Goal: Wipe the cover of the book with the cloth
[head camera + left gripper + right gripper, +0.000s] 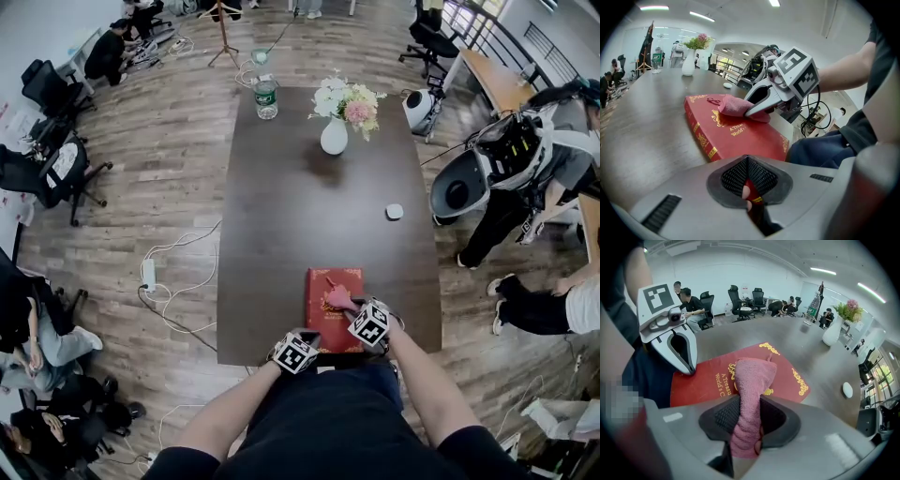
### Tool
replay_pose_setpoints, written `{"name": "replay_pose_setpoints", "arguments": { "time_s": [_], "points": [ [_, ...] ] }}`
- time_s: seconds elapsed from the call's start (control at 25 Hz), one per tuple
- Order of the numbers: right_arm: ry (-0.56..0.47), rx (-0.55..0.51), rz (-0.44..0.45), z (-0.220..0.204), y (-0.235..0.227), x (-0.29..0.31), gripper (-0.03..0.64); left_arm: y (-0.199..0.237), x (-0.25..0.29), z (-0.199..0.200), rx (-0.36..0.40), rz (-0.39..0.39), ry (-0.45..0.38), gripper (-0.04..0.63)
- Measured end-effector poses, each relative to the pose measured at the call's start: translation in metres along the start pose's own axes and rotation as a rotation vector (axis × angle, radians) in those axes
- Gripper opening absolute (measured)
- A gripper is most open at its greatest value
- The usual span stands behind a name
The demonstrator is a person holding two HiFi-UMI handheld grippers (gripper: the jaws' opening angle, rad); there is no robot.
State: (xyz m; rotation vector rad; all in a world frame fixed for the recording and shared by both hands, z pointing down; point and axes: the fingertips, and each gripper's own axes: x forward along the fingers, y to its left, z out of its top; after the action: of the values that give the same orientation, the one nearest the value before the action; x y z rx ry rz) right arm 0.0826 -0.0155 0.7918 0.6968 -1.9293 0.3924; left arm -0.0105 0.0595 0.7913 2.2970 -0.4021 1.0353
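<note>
Two grippers: the left gripper (689, 369) and right gripper (748, 108) are both on the book (323, 321), at the lower centre of the head view.
Book: red with gilt lettering, lying flat and cover up at the near edge of the dark table (281, 206).
Cloth: the pink cloth (752, 376) is bunched into a pad. One end sits between the right jaws and the other rests on the middle of the cover, over the gilt emblem.
Right jaws: clenched on the cloth, bearing it down onto the cover.
Left jaws: tips together with nothing gripped, planted on the book's near corner at the left of the right gripper view. I read that as pinning the book in place.
Step in hand: the wipe itself, I judge, since cloth and cover are in contact.
Progress: I cannot tell how much of the cover has been wiped.
Next move: I would drag the cloth across the cover toward its edges and gilt corners with even downward pressure. The left tips need to bear down so the book does not slide, and the stroke has to skirt them.
Elsewhere: a vase of flowers (334, 136) and a bottle (266, 98) stand at the table's far end in the upper centre of the head view, well apart from the work.
</note>
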Motion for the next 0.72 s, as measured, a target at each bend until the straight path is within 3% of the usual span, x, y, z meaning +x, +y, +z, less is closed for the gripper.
{"name": "replay_pose_setpoints", "arguments": {
  "time_s": [0.72],
  "points": [
    [0.014,0.045,-0.042,-0.025,-0.018,-0.012,0.117,0.002,0.003,0.002,0.011,0.0,-0.005,-0.005]
  ]
}}
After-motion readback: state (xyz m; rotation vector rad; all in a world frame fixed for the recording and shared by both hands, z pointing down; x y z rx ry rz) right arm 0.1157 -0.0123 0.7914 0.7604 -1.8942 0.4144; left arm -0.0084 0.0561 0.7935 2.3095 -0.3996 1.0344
